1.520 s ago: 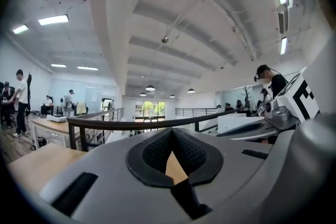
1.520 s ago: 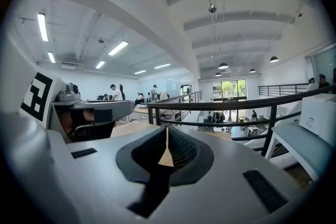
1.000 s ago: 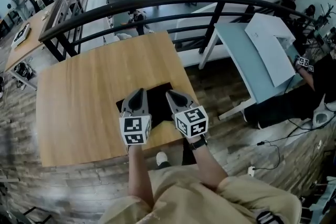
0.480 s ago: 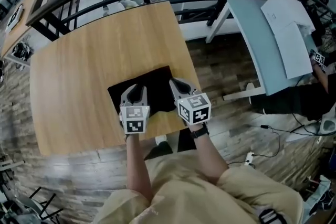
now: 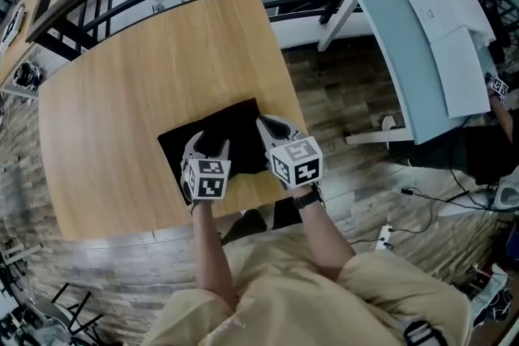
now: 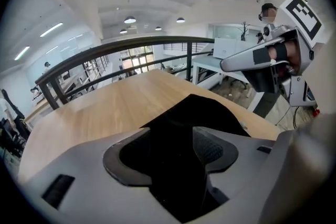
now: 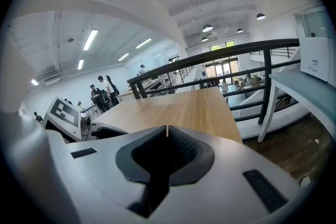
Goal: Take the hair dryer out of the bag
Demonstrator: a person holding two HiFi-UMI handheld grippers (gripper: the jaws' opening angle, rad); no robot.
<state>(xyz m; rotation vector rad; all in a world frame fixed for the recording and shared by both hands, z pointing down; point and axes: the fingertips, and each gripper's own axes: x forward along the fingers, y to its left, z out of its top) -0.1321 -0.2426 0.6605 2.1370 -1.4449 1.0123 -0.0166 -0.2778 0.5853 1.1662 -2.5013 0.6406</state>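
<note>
Black fabric marks the bag [image 5: 233,126], which lies flat at the near edge of the wooden table [image 5: 122,109], at centre frame in the head view. The left gripper [image 5: 208,147] is over the bag's lower left part. The right gripper [image 5: 272,129] is at the bag's right edge. The hair dryer shows in no view and is judged to be inside the bag.

Left gripper view: the jaws have just been opening and stand wide. Bag fabric lies beneath the gap, and neither pad presses on it.

Right gripper view: the jaws are fully together with nothing between them. Bare tabletop lies ahead.

Recommended procedure: find the bag's mouth first, since its side cannot be determined here. Pinch a single fabric layer with the left gripper, lift it, then spread the right jaws before reaching in.
</note>
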